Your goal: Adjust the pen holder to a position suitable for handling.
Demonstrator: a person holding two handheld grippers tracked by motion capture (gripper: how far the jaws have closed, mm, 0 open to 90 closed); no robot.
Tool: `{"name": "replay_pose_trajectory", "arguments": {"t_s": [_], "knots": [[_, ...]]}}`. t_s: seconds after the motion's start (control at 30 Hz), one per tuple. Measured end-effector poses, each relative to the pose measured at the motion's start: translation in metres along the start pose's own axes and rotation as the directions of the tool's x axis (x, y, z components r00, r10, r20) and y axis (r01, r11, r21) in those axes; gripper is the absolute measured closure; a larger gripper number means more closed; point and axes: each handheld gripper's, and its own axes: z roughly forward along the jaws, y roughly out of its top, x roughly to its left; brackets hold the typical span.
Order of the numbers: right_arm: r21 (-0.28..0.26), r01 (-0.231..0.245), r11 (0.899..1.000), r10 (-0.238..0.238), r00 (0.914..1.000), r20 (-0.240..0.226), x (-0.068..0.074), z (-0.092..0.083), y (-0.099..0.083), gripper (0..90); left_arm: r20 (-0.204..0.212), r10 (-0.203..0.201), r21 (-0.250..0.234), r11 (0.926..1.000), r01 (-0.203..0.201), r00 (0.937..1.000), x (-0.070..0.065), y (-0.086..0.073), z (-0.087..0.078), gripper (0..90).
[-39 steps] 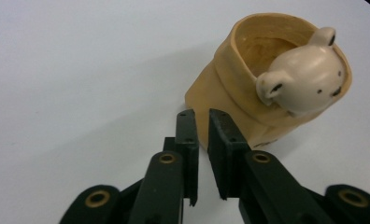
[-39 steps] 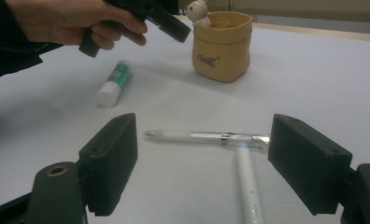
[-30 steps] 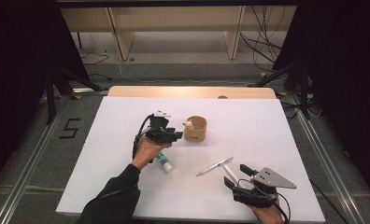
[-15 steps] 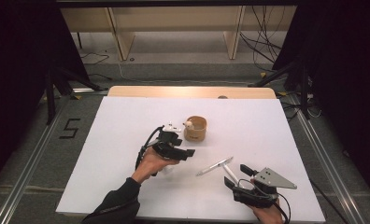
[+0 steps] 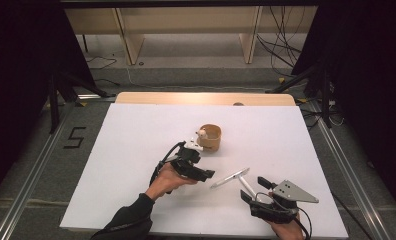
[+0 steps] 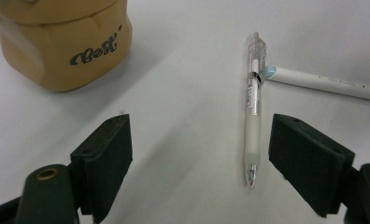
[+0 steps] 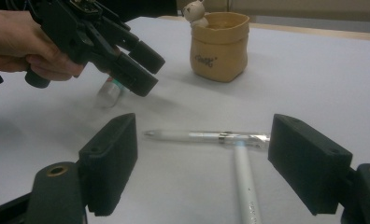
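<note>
— The left tongs point(image 5: 202, 175) have just been opening; the jaws now stand wide, nothing between the pads. In the left gripper view the clear pen point(image 6: 253, 105) lies just inside the right-hand jaw, flat on the white surface point(image 5: 136, 135), not touched.

— And the right tongs point(image 5: 250, 189)?

— Parted as well, low at the near edge, empty. In the right gripper view the same clear pen point(image 7: 206, 136) lies crosswise between the jaws a little ahead, and a white pen point(image 7: 245, 179) runs from it straight back toward that gripper.

— So which hand is nearer?

— Hard to call from above: the clear pen point(image 5: 229, 178) sits between the two, tip end toward the left tongs. I'd judge the left hand is the one going for it.

— How does it lie for the left one?

— Its long axis runs nearly along the line the left tongs point, so the jaws would close across the barrel. It's off-centre, though, toward the right jaw; a small sideways shift seems needed. The white pen point(image 6: 323, 83) touches it at the far end and could get dragged.

— And the pot?

— The tan cup point(image 5: 210, 137) with a small figure in it stands just beyond, apart from the pens.
</note>
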Motion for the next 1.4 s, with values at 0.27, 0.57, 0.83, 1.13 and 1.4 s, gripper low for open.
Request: {"name": "replay_pose_trajectory", "arguments": {"t_s": [0.27, 0.57, 0.83, 1.13, 1.4], "knots": [[0.003, 0.003, 1.000, -0.003, 1.0000, 0.000, 0.000, 0.000, 0.000, 24.9, 0.012, 0.029, 0.019, 0.9994, -0.029, 0.9995, -0.008, 0.001, 0.003, 20.5], [0.003, 0.006, 1.000, -0.006, 1.0000, -0.006, 0.000, -0.001, -0.001, 24.9, 0.035, 0.059, 0.033, 0.9977, -0.060, 0.9977, -0.016, 0.004, 0.005, 20.3], [0.004, 0.000, 1.000, 0.000, 0.9999, -0.012, -0.002, -0.001, -0.003, 24.8, 0.052, 0.106, 0.070, 0.9915, -0.110, 0.9930, -0.026, 0.008, 0.013, 20.4], [0.004, -0.005, 1.000, 0.005, 0.9999, -0.011, -0.003, -0.001, -0.003, 24.8, 0.064, 0.163, 0.143, 0.9750, -0.170, 0.9846, -0.034, 0.012, 0.026, 25.0], [0.006, -0.005, 1.000, 0.005, 0.9999, -0.013, -0.002, -0.001, -0.003, 24.8, 0.072, 0.189, 0.183, 0.9627, -0.199, 0.9793, -0.040, 0.014, 0.037, 33.9]]}}
